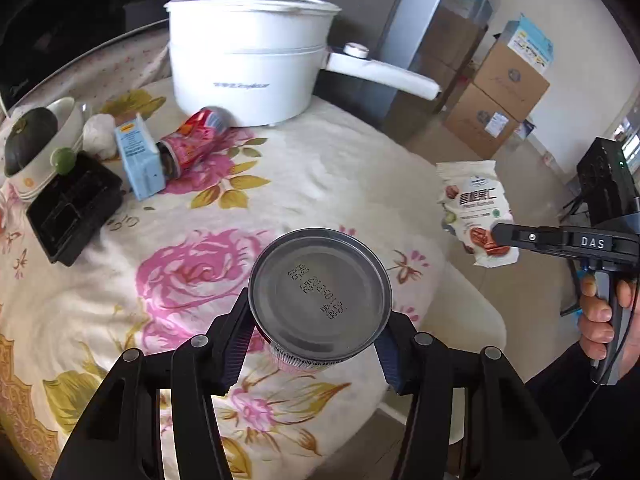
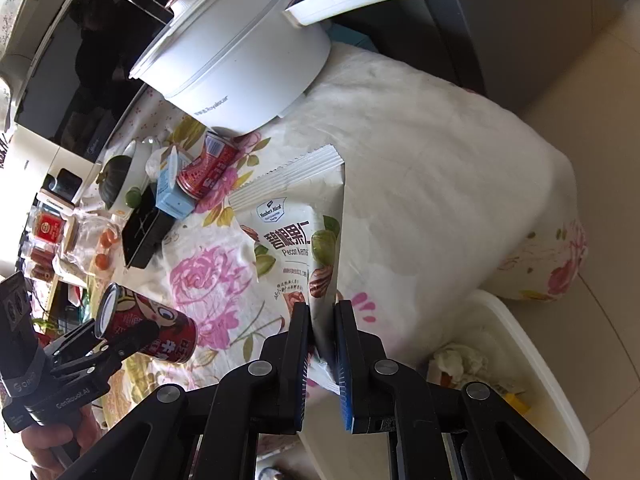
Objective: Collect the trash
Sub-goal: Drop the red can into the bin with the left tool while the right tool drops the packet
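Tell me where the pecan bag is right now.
The pecan bag hangs pinched in the right gripper, above the floral tablecloth edge, with the white bin below to its right.

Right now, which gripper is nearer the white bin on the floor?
Right. The right gripper, shut on the pecan bag, hangs beside the table edge, with the white bin just below. The left gripper holds a can over the tablecloth, farther away.
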